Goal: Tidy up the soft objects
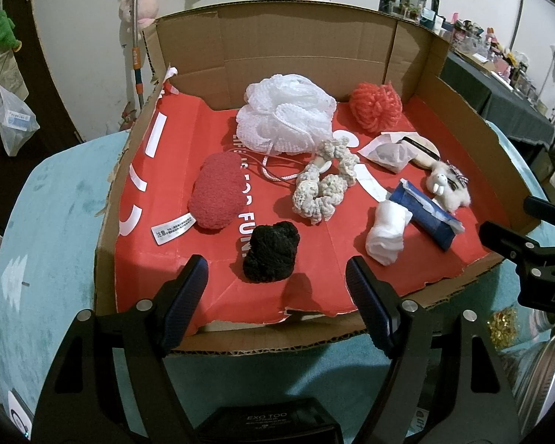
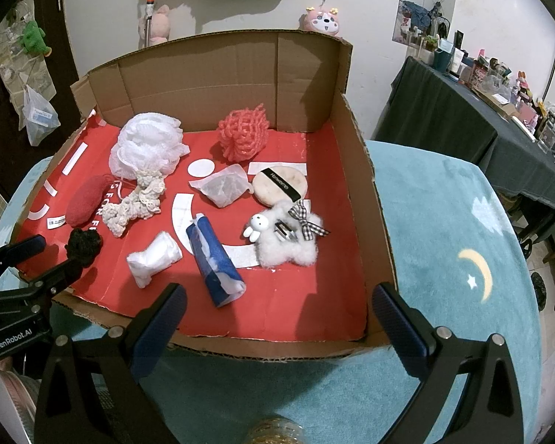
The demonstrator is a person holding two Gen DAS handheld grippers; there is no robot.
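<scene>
Both grippers hover empty at the near edge of the box, soft items all lying inside it.

Left gripper (image 1: 277, 288) and right gripper (image 2: 277, 318): jaws wide, holding nothing. In the cardboard box (image 2: 370, 170), near to far: black pom (image 1: 271, 257), white cloth roll (image 2: 154, 258), blue pack (image 2: 216, 264), fluffy plush (image 2: 296, 244), red sponge (image 1: 215, 194), crochet scrunchies (image 1: 322, 185), powder puff (image 2: 280, 185), white loofah (image 1: 285, 114), orange loofah (image 2: 245, 134). Fits sorted-in or awaiting pick-out; can't judge the next move.

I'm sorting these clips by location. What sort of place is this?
Probably a lived-in home room: plush toys hang on the wall, a teal moon-print cloth covers the table, and a cluttered side table stands nearby.
</scene>
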